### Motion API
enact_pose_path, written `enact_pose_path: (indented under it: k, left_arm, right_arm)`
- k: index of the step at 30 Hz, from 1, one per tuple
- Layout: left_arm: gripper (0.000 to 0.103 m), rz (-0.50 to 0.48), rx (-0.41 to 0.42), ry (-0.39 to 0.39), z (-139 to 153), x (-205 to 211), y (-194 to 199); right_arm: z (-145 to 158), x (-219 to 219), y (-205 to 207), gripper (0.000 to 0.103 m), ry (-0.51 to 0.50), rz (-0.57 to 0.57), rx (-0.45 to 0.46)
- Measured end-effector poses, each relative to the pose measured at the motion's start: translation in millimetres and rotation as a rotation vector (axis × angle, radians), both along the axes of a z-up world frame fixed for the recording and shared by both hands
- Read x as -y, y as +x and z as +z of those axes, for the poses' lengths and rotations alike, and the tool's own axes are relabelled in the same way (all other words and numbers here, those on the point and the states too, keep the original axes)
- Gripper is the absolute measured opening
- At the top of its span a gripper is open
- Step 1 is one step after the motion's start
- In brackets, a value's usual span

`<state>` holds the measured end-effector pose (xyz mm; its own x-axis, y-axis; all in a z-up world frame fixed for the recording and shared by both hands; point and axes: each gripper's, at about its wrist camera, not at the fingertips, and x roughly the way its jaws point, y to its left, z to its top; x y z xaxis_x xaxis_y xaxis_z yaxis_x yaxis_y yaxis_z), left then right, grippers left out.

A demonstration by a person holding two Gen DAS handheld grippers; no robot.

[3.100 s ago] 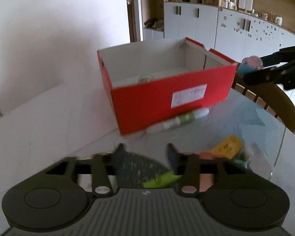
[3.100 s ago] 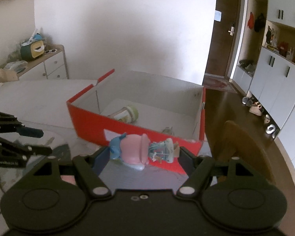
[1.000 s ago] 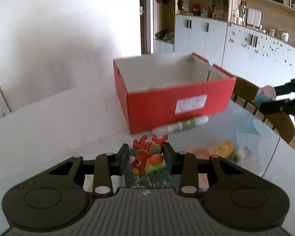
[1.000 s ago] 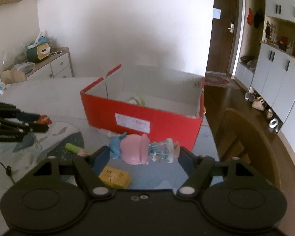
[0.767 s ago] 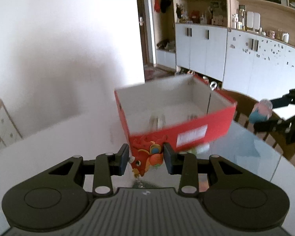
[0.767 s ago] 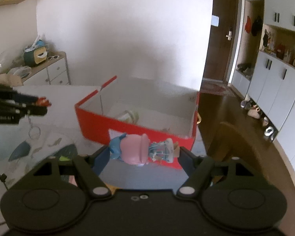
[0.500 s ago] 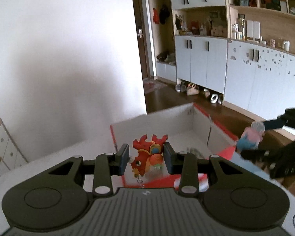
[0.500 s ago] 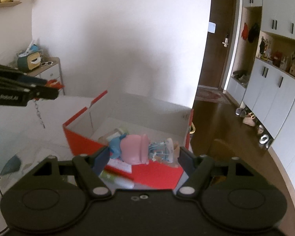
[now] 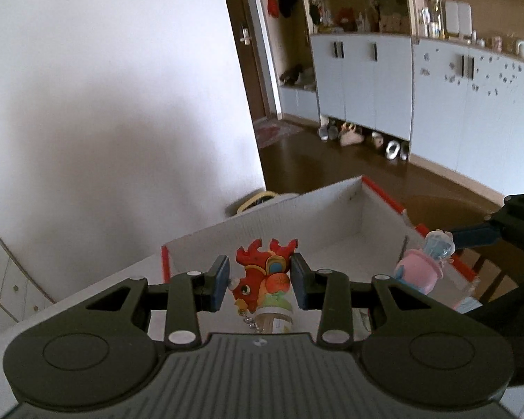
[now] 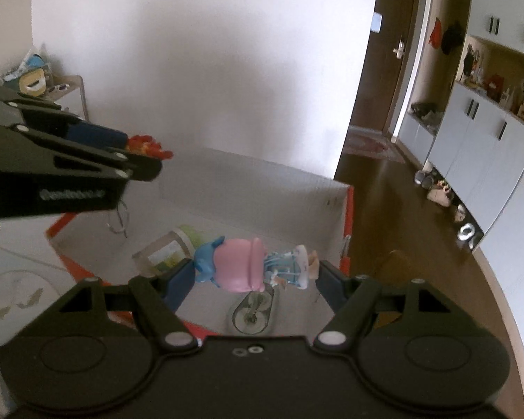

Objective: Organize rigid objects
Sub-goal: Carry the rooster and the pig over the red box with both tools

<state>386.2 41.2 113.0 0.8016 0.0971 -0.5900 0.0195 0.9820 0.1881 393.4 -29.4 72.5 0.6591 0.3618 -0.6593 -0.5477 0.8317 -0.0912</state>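
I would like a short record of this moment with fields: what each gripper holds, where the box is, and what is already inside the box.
left gripper: shut on the red dragon keychain toy, its chain hanging below
right gripper: shut on the pink and blue figurine, held sideways
container: red box with white inside, open top, below both grippers
inside the box: a clear jar with green lid lying on its side; a clear round item, kind not clear
task stage: both toys above the box, not yet released
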Motion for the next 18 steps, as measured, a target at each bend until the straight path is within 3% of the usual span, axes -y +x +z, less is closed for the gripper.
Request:
enact_pose_path:
  k: [7, 18]
  left_arm:
    - [0.036, 0.028, -0.074, 0.014, -36, 0, 38]
    - [0.036, 0.103, -0.207, 0.038, -77, -18, 74]
  right_arm:
    - [-30, -10, 32, 0.075, -0.021, -0.021, -0.081]
    - [-51, -33, 46, 0.075, -0.1, 0.004, -0.121]
